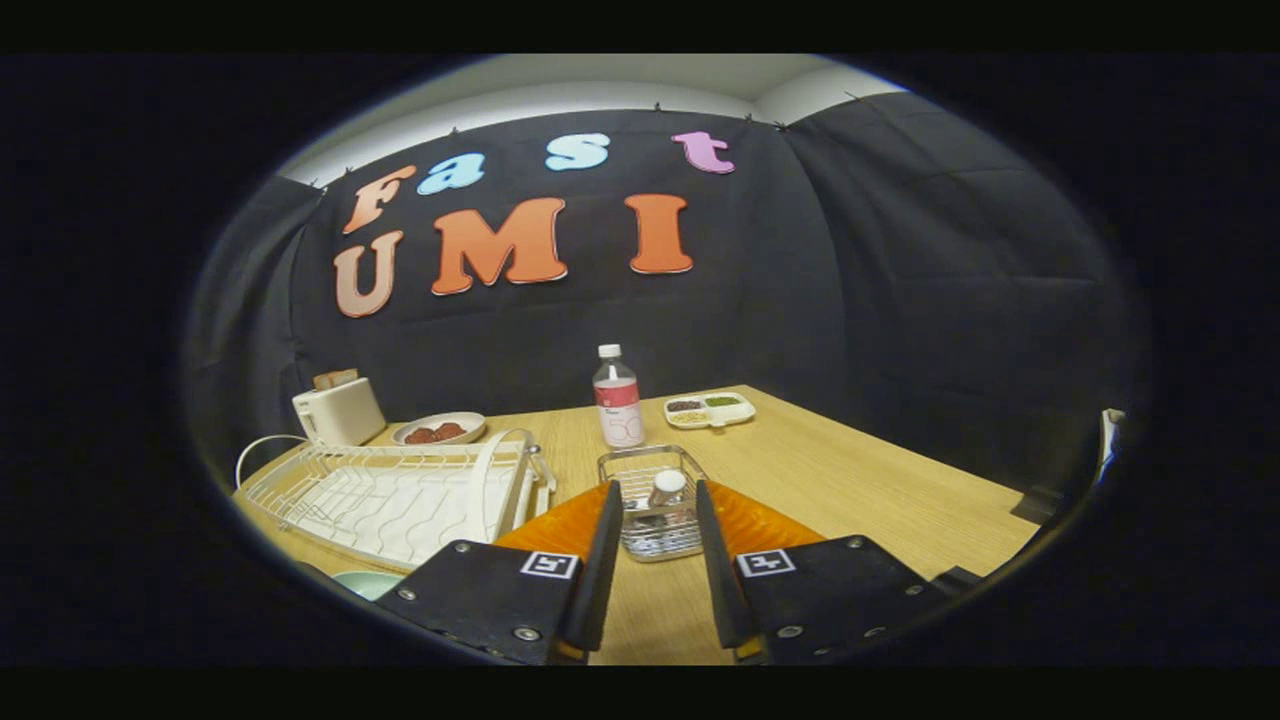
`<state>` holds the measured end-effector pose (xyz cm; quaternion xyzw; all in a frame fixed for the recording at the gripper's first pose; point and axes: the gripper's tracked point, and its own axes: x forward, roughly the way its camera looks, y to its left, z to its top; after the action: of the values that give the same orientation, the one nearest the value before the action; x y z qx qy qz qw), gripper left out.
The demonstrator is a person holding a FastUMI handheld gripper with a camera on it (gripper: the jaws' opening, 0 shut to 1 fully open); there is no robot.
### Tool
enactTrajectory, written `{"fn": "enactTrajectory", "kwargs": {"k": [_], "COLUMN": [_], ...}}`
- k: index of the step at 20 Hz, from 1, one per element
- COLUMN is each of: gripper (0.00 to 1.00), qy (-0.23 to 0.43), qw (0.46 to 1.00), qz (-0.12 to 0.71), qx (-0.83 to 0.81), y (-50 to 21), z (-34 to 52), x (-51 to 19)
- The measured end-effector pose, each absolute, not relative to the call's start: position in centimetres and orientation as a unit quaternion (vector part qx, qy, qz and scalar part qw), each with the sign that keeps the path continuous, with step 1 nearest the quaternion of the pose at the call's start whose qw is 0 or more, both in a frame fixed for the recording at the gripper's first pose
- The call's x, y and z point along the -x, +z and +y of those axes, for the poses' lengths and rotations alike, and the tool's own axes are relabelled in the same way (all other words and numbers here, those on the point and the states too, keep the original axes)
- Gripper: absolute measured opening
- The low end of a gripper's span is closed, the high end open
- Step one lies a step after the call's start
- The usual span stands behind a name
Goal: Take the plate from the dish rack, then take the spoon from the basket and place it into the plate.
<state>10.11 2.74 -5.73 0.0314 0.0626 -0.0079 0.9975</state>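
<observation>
A small wire basket (652,470) stands on the wooden table (860,490), just ahead of my fingertips and in line with the gap between them. A shiny metal piece, apparently the spoon (667,488), stands in it with its rounded end up. My gripper (656,492) is open, its fingers reaching along either side of the basket's near part without touching it. To the left lies the white wire dish rack (390,500), with a white curved piece (490,475) upright at its right end. The rim of a pale green plate (364,582) peeks out by my left finger.
Behind the basket stands a clear bottle (618,400) with a red label. A divided white tray (710,410) of food sits at the back right, a dish of red food (440,430) and a white toaster (338,410) at the back left. The table's edge runs along the right.
</observation>
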Motion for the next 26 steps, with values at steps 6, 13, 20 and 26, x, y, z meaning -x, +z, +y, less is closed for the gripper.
{"fn": "enactTrajectory", "kwargs": {"k": [6,13,20,26], "gripper": [0.11,0.09,0.08,0.08], "qy": [-0.004,-0.006,-0.011,0.006], "qw": [0.998,0.999,1.0,0.999], "qz": [0.06,0.031,-0.026,-0.048], "qx": [-0.03,-0.018,-0.004,-0.004], "y": [-5.4,-2.2,3.8,6.3], "z": [3.3,3.4,3.1,4.4], "x": [-11.1,-9.4,-4.6,1.2]}}
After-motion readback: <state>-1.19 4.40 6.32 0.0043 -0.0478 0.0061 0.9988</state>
